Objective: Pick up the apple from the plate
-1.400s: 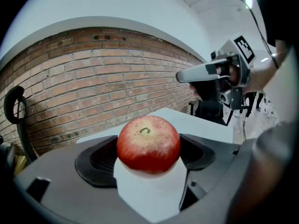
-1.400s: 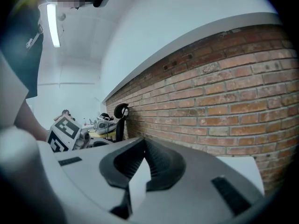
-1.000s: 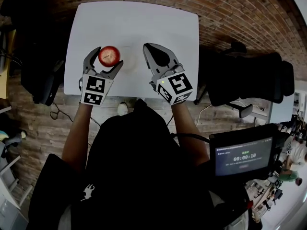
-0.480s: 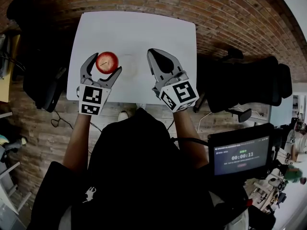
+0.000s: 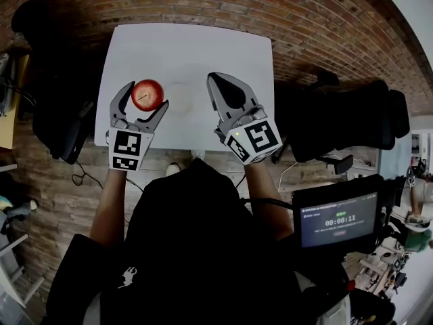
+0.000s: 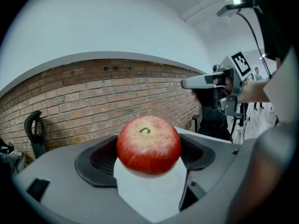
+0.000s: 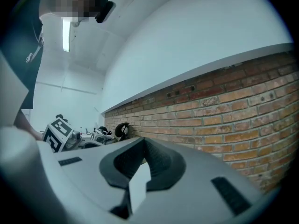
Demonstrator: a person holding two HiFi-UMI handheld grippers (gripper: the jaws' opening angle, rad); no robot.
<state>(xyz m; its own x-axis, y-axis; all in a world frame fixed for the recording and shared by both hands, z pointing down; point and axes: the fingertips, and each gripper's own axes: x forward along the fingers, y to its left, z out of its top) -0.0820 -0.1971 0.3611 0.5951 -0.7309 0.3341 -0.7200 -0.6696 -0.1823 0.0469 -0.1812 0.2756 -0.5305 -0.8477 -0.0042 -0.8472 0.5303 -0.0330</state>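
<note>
Okay, the monitor at the person's lower right is showing a timer reading 00:00:11; the smaller line above it is too small to read. Both marker cubes are facing up at the head camera, showing black-and-white square codes and no lettering. The left gripper is holding the red apple between its two dark pads, jaws spread to the fruit's width and pressing on both sides, stem pointing up. The white plate is showing only faintly against the white table. It is sitting just right of the apple, between the two grippers. How high the apple is sitting above the tabletop I cannot tell. The right gripper is hovering over the table's right half with its jaws closed together, pointing away from the person. Both forearms are reaching forward from the dark-clothed torso, grippers roughly level with each other and well apart. A black chair is standing off the table's right edge, with brickwork surrounding it.
</note>
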